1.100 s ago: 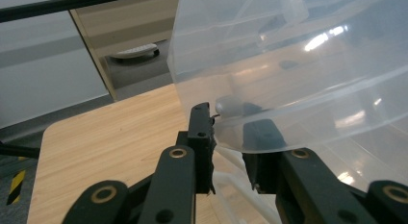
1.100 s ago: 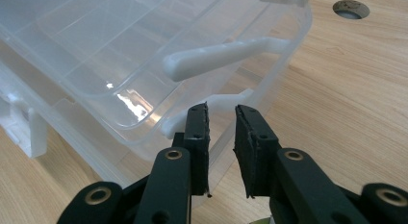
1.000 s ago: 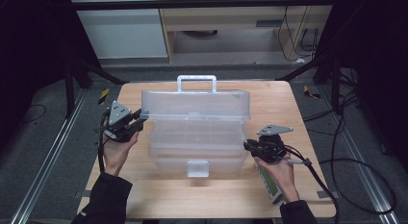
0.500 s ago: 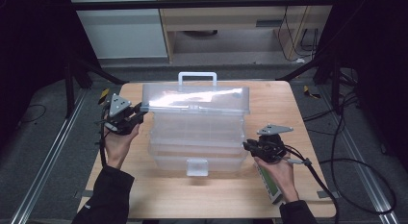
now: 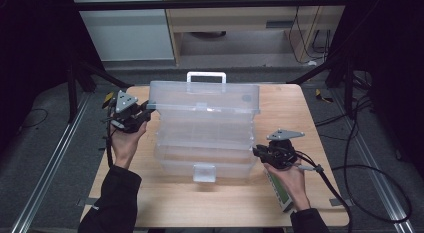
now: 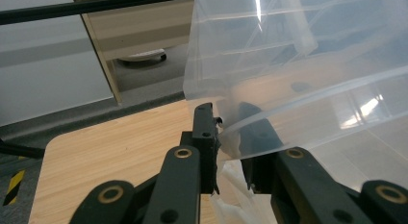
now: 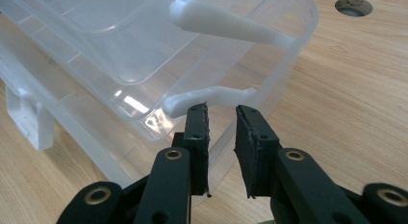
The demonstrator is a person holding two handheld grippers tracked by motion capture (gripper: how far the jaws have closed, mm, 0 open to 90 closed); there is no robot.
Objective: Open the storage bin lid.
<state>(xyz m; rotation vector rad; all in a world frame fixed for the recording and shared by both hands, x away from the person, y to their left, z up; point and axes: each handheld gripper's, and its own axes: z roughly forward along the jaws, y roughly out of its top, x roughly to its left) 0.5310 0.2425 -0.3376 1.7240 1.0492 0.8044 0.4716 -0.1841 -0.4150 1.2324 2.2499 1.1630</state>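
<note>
Left tongs [image 5: 146, 110], lid [image 5: 205, 95] higher than before

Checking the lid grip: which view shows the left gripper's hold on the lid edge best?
Left gripper view: the lid edge sits pinched between the left gripper jaws. High view shows it at the lid's left corner, small. Right gripper view: box base.

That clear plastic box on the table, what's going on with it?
A person is opening a clear plastic toolbox on a wooden table. The left gripper is clamped on the corner of the lid, which stands raised with its white handle at the top. The right gripper sits at the base's right end with the rim between its jaws; whether they pinch it is unclear. The trays inside look empty.
</note>
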